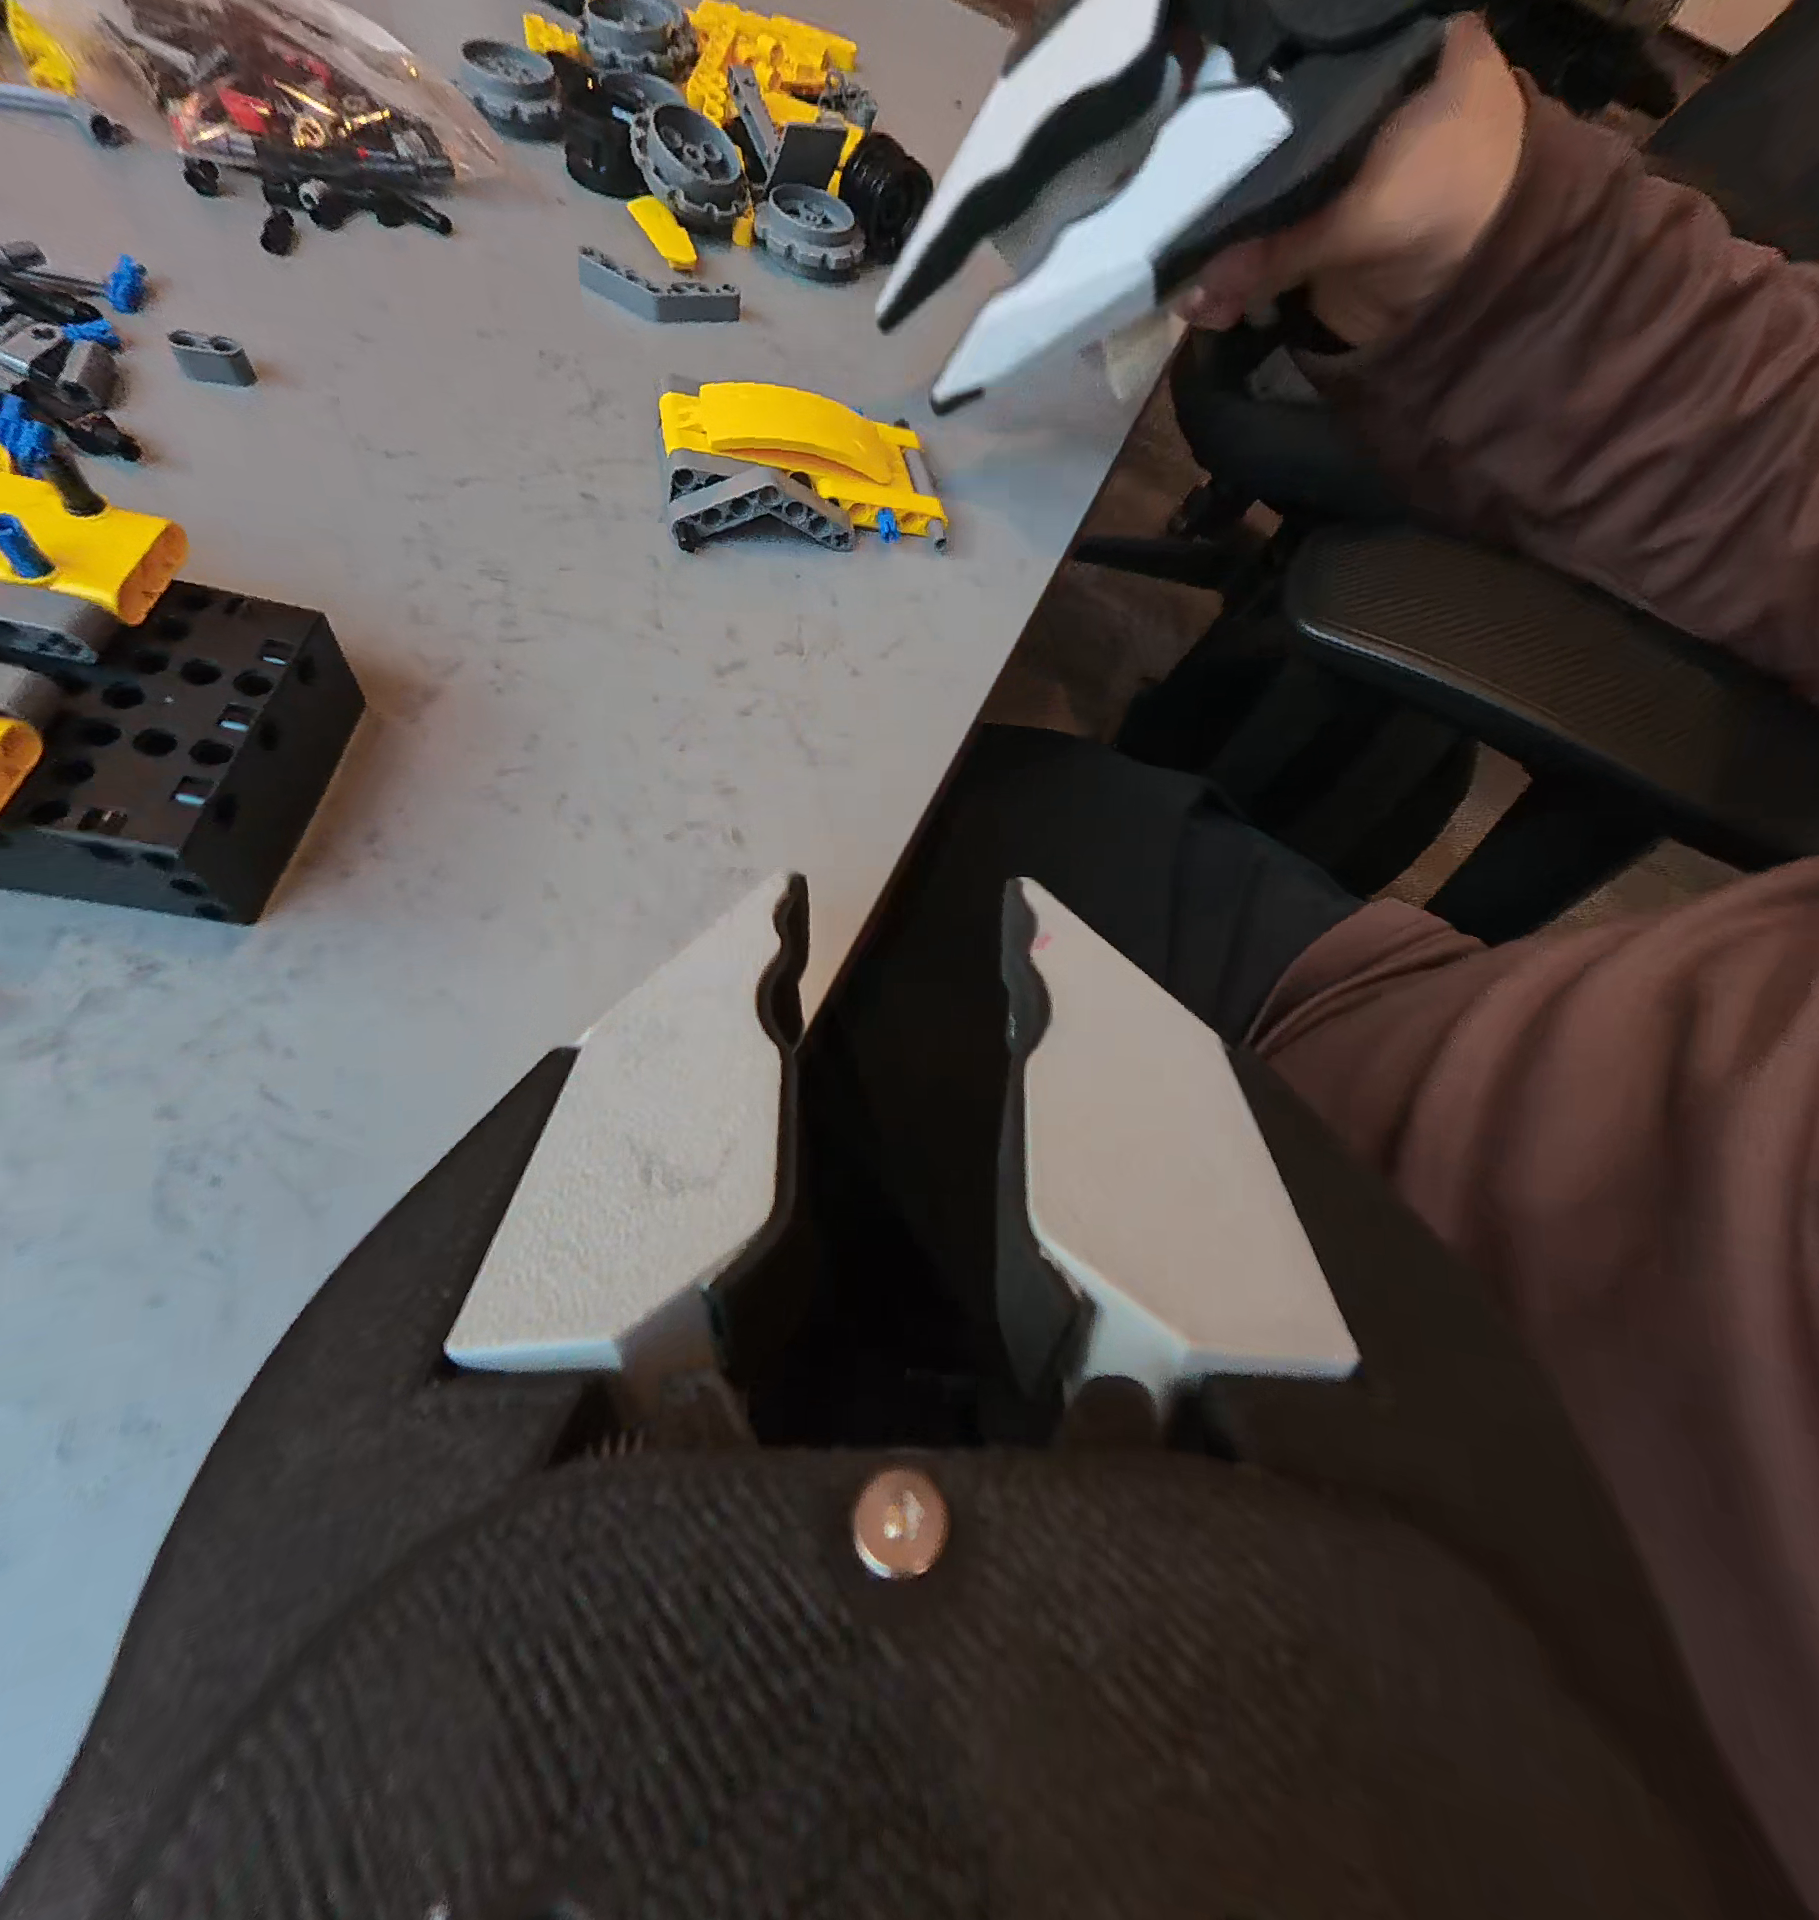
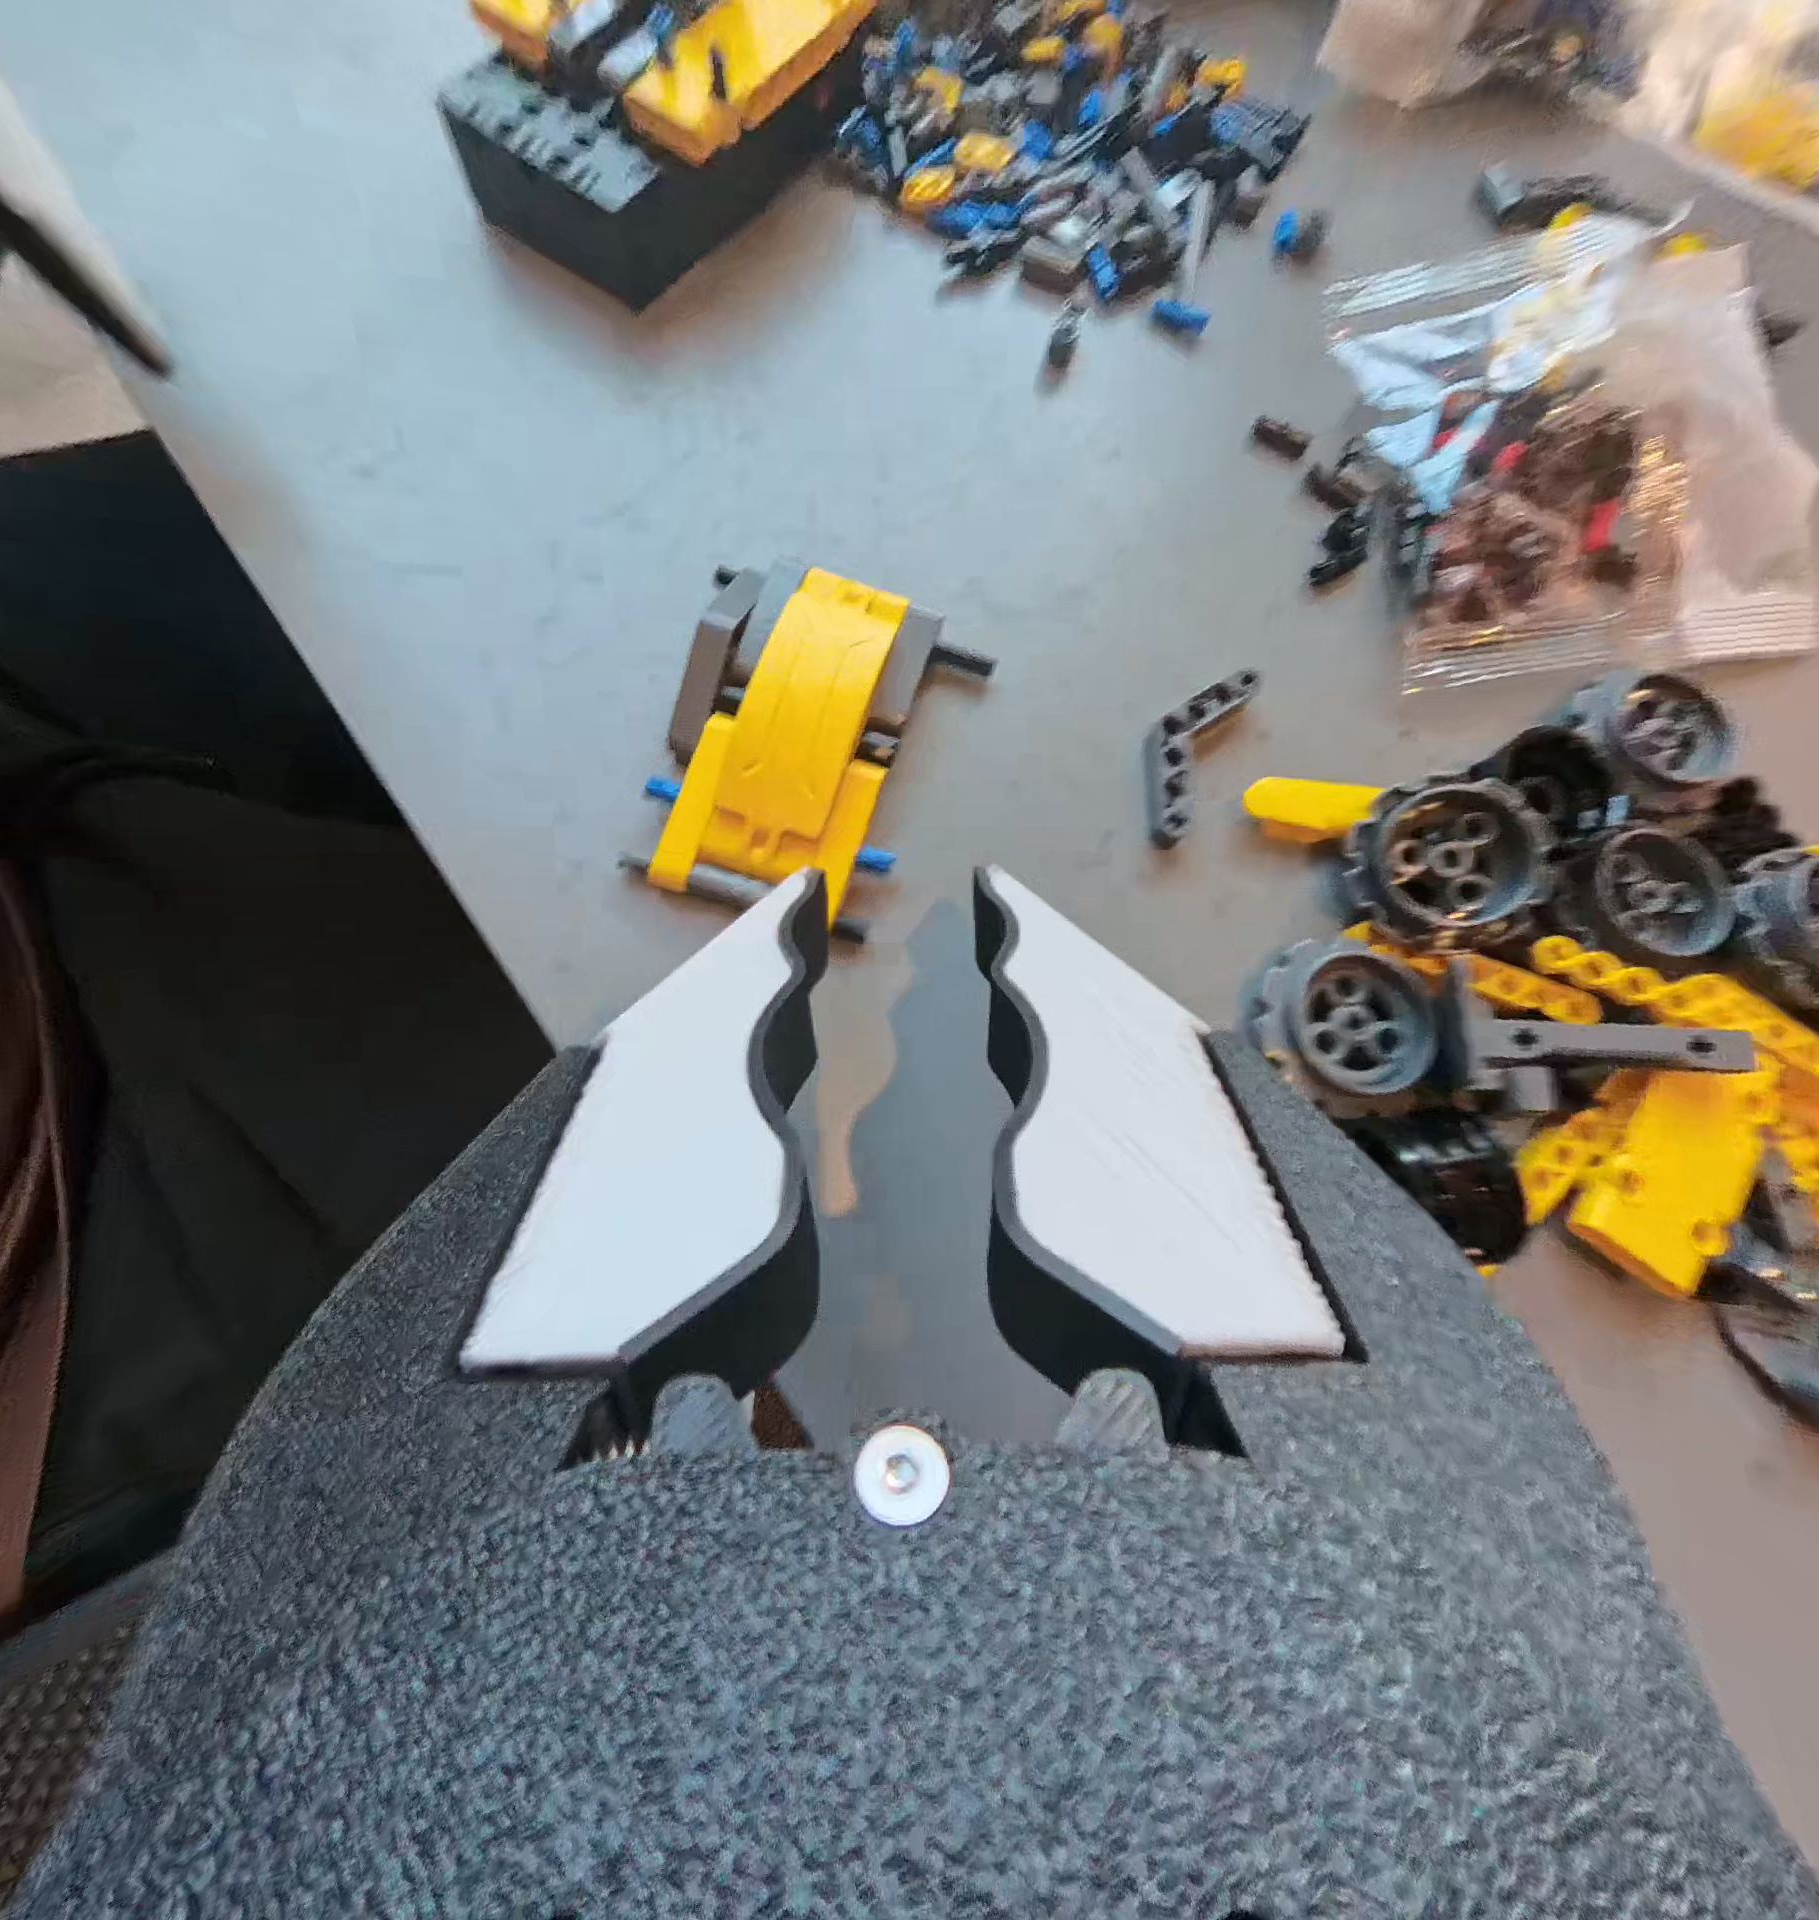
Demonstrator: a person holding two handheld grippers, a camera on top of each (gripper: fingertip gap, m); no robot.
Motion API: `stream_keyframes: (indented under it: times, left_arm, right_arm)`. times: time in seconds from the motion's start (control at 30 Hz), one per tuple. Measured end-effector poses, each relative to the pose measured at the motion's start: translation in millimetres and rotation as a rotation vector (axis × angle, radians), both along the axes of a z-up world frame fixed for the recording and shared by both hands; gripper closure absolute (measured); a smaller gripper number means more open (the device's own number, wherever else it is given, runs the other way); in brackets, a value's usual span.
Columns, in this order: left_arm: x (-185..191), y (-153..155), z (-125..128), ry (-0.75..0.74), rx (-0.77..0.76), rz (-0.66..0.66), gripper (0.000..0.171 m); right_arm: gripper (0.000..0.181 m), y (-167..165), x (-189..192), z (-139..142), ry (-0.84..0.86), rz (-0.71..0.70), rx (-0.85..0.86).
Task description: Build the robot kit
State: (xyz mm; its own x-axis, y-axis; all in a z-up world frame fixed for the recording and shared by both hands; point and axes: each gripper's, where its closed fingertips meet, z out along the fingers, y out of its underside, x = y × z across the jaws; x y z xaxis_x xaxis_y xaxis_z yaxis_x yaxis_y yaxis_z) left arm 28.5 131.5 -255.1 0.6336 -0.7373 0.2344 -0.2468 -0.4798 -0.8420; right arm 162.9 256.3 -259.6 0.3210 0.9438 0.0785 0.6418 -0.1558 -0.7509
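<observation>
Tongs (image 1: 905,914) (image 2: 900,899) both agape; empty.

Matt grey table (image 1: 531,790); glossy plastic bricks (image 2: 780,727); seemingly crinkly bag (image 2: 1570,457).

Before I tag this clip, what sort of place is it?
Probably an office or hobby desk: a grey table, a black office chair, and loose toy building parts like grey wheels.
</observation>
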Motion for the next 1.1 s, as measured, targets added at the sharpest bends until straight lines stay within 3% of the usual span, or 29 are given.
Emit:
stream_keyframes:
  times: [0.13, 0.3, 0.53, 0.73, 0.97, 1.1]
  left_arm:
    - [-2.1, -18.9, -4.5, -0.053, 0.008, -0.044, 0.138]
    - [3.3, -30.2, -10.9, -0.088, 0.033, -0.090, 0.139]
    - [6.4, -35.1, -24.8, -0.060, 0.039, -0.132, 0.141]
    - [4.5, -37.3, -36.8, 0.043, 0.092, -0.166, 0.139]
    - [9.3, -39.8, -30.2, 0.050, 0.169, -0.196, 0.141]
    - [20.0, -42.2, -30.0, 0.047, 0.177, -0.213, 0.142]
  right_arm:
    - [0.159, 42.9, -0.4, 5.8, -0.103, -0.096, 0.047]
    - [0.166, 74.1, -13.4, -14.3, -0.304, -0.068, 0.030]
    - [0.174, 71.2, -19.0, -24.4, -0.350, -0.036, -0.113]
    - [0.174, 50.0, -42.4, -4.2, -0.109, -0.034, -0.147]
    - [0.175, 10.7, -63.8, 40.0, 0.360, 0.066, -0.474]
    - [0.175, 6.4, -66.3, 48.8, 0.507, 0.088, -0.508]
